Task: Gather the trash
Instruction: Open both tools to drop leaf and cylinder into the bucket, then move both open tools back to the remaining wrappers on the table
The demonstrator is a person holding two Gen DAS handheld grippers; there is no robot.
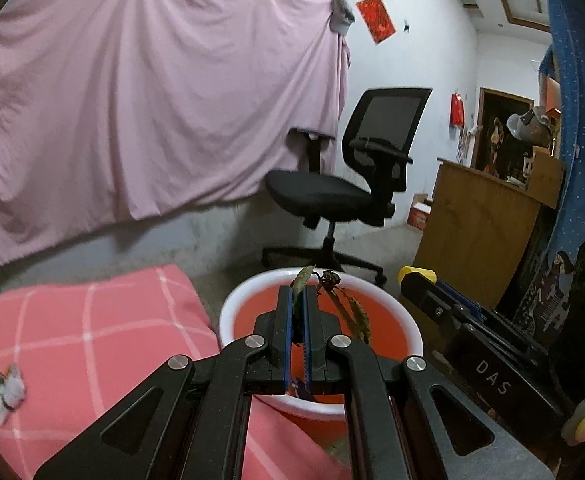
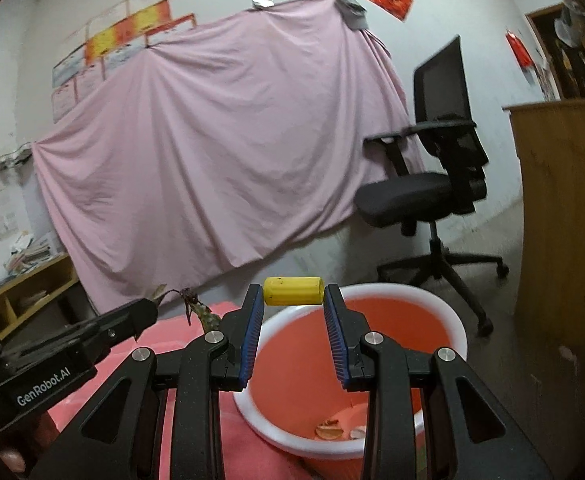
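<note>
Both tools loaded over the red bin (image 2: 432, 312)!
Left tool (image 1: 301, 300) clamps a dried plant sprig (image 1: 352, 308); right tool (image 2: 292, 300) grips a yellow cylinder (image 2: 292, 290). Pink checked cloth (image 1: 92, 320) beside the bin; scraps at its bottom unclear.

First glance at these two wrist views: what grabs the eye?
The orange basin with its white rim, low in both views beside the pink checked cloth. Over it, the right gripper pinches a yellow cylinder, and the left gripper is shut on a dried plant sprig.
</note>
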